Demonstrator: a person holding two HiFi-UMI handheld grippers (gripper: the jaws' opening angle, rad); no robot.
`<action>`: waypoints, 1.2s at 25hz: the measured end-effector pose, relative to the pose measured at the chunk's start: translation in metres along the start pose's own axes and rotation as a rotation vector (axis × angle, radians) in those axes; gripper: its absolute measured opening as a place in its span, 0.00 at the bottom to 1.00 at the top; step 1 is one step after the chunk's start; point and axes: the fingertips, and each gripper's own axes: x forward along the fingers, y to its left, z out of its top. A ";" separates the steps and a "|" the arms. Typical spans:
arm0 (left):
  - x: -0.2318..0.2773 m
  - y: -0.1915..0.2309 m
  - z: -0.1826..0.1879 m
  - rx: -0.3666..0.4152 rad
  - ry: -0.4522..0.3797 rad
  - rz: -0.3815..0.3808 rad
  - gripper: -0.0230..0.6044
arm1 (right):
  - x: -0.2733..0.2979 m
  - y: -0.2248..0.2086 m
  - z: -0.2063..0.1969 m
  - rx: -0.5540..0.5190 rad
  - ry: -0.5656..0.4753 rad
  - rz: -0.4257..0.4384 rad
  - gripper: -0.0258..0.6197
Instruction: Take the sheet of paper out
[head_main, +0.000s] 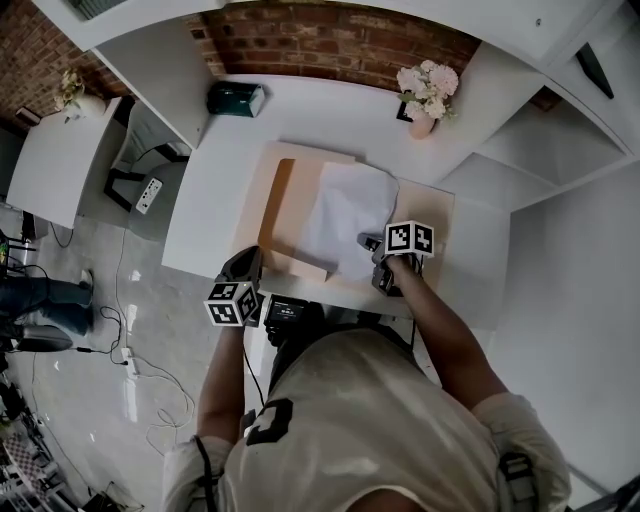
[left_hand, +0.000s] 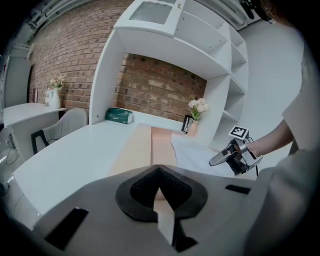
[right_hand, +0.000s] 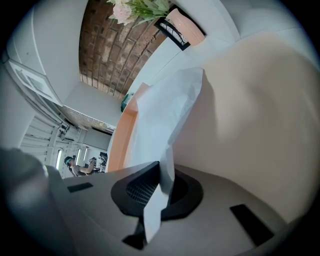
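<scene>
Right gripper view: right gripper (right_hand: 160, 187) pinches the white, buckled sheet of paper (right_hand: 167, 112); left gripper (left_hand: 159, 192) clamps the peach folder (left_hand: 161, 145).

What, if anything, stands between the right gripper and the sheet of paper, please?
Nothing visible does: the right gripper is shut on the near edge of the sheet of paper, which lies uncovered on top of the open folder.

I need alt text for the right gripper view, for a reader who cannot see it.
The right hand-held gripper is shut on the edge of a white sheet of paper that curls up over a beige folder. A pink vase of flowers stands behind it, before a brick wall.
</scene>
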 end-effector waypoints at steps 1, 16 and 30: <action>0.000 0.000 0.000 -0.001 0.001 0.002 0.06 | -0.002 -0.001 0.000 0.004 -0.002 0.000 0.08; 0.002 -0.001 0.001 -0.010 -0.014 0.017 0.06 | -0.024 -0.021 -0.002 0.020 -0.037 -0.023 0.08; 0.001 -0.002 0.001 0.020 -0.036 -0.021 0.06 | -0.047 -0.038 -0.007 0.025 -0.092 -0.061 0.08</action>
